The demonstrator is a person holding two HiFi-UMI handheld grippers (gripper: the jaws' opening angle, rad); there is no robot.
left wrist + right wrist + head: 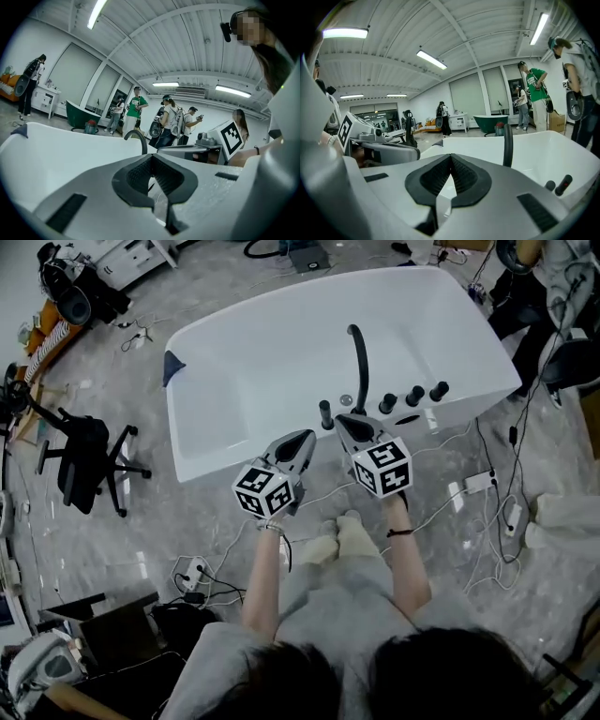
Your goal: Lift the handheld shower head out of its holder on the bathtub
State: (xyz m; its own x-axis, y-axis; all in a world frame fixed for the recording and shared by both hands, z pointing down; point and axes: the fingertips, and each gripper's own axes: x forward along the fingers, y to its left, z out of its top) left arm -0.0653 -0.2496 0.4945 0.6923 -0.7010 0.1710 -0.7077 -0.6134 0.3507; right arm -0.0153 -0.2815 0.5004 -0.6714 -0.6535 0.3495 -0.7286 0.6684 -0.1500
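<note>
**Head view: both grippers near the shower head, neither on it**

Head view looks steeply down on a white bathtub (272, 362) standing on a grey floor (187, 531); the handheld shower head (325, 414), a short black upright piece, sits in its holder on the near rim of the tub. To its right rises the black curved spout (359, 362), and further right along the rim stand three black knobs (413, 395).

The left gripper (306, 437) is held over the floor just in front of the rim, its tip pointing up-right toward the shower head but apart from it; the right gripper (344, 420) has its tip at the rim, just beside the shower head on the right, and whether it touches cannot be told. The shower head thus lies between the two tips and slightly beyond them, gripped by neither.

Left gripper view shows the fingers (136, 176) together at the tip with nothing between them; the spout shows above them against the white tub. Right gripper view shows its fingers (466, 176) together as well, empty; the spout and two knobs stand to their right, and the shower head itself cannot be made out there.
</note>
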